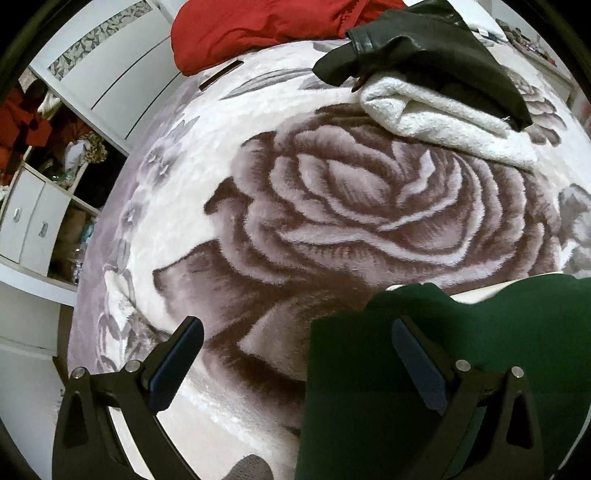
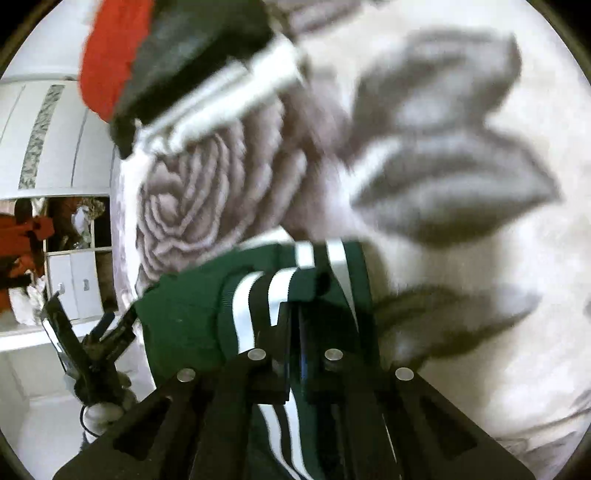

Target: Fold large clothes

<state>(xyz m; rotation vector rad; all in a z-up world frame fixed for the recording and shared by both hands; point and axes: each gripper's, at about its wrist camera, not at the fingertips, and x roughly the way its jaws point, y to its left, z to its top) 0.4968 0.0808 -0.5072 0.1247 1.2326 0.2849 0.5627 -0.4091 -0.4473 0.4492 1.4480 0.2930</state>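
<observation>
My left tongs [image 1: 297, 354] stand wide apart with nothing between them, hovering over the rose-patterned blanket [image 1: 332, 206]; the left finger [image 1: 173, 363] is above bare blanket, while the right finger [image 1: 419, 360] sits over the edge of the dark green garment [image 1: 369, 387], which fills the lower right of that view, below and to the right of the tongs. My right tongs [image 2: 295, 343] are pressed together and clamped on the same green garment [image 2: 184, 317], gripping it at a part with white stripes [image 2: 275, 295]; the cloth bunches up just ahead of and to the left of the closed fingers, and more of it hangs beneath them. The right wrist view is smeared, so I cannot tell the finer folds. From the right tongs, the left gripper [image 2: 88, 332] shows off to the lower left, just beside the green cloth's edge. Far ahead of my left tongs, across the big rose, lies a folded white fleecy item [image 1: 443, 114] with a black garment [image 1: 424, 48] draped on top of it, and to the left of those a red garment [image 1: 251, 29] at the blanket's far edge. Off to the left of the bed stands a white wardrobe [image 1: 110, 81] with open shelves.
</observation>
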